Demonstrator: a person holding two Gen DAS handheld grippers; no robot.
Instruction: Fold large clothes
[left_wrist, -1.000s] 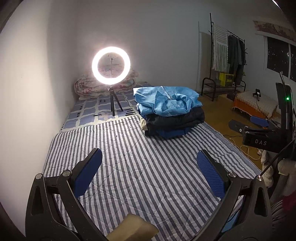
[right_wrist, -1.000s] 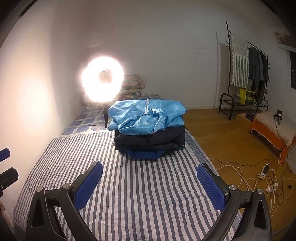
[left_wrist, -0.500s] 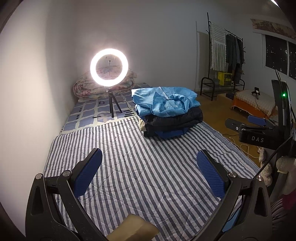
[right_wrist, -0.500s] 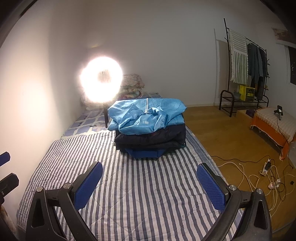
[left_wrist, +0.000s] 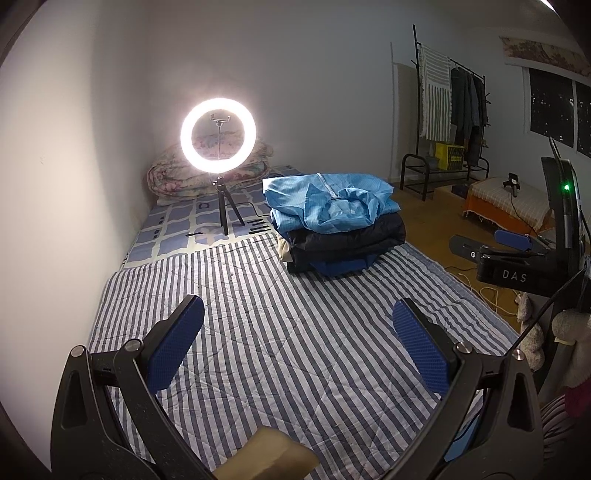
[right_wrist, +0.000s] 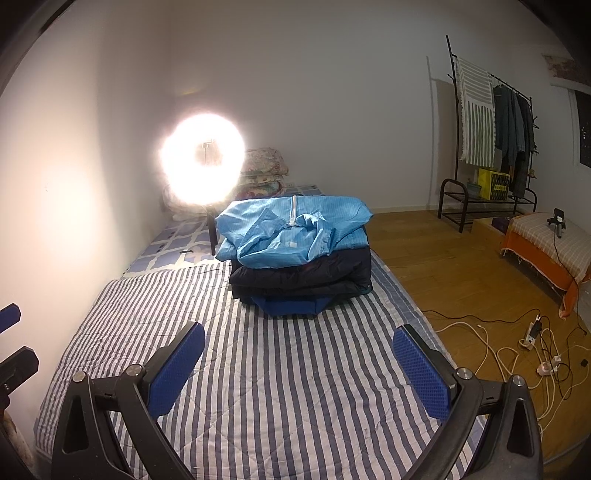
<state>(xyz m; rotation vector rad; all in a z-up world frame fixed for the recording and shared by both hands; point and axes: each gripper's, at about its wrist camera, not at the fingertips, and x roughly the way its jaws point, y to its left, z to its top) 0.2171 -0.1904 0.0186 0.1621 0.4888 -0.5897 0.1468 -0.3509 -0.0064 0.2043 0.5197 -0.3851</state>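
A stack of folded clothes (left_wrist: 336, 225) sits on the far part of the striped bed (left_wrist: 280, 332): a light blue jacket (right_wrist: 291, 229) on top, dark garments (right_wrist: 301, 278) under it, a blue one at the bottom. My left gripper (left_wrist: 297, 339) is open and empty, held above the bed well short of the stack. My right gripper (right_wrist: 299, 363) is open and empty, also above the bed short of the stack. The right gripper also shows in the left wrist view (left_wrist: 509, 242), at the right. A tan object (left_wrist: 269, 459) sits at the bottom edge.
A lit ring light on a tripod (left_wrist: 218, 140) stands behind the stack, left. Rolled bedding (left_wrist: 207, 177) lies against the far wall. A clothes rack (right_wrist: 487, 147), a low orange-covered table (right_wrist: 550, 243) and loose cables (right_wrist: 517, 350) stand on the wooden floor, right.
Both grippers have drifted slightly; the stack sits a little lower in the right wrist view. Both stay open and empty.
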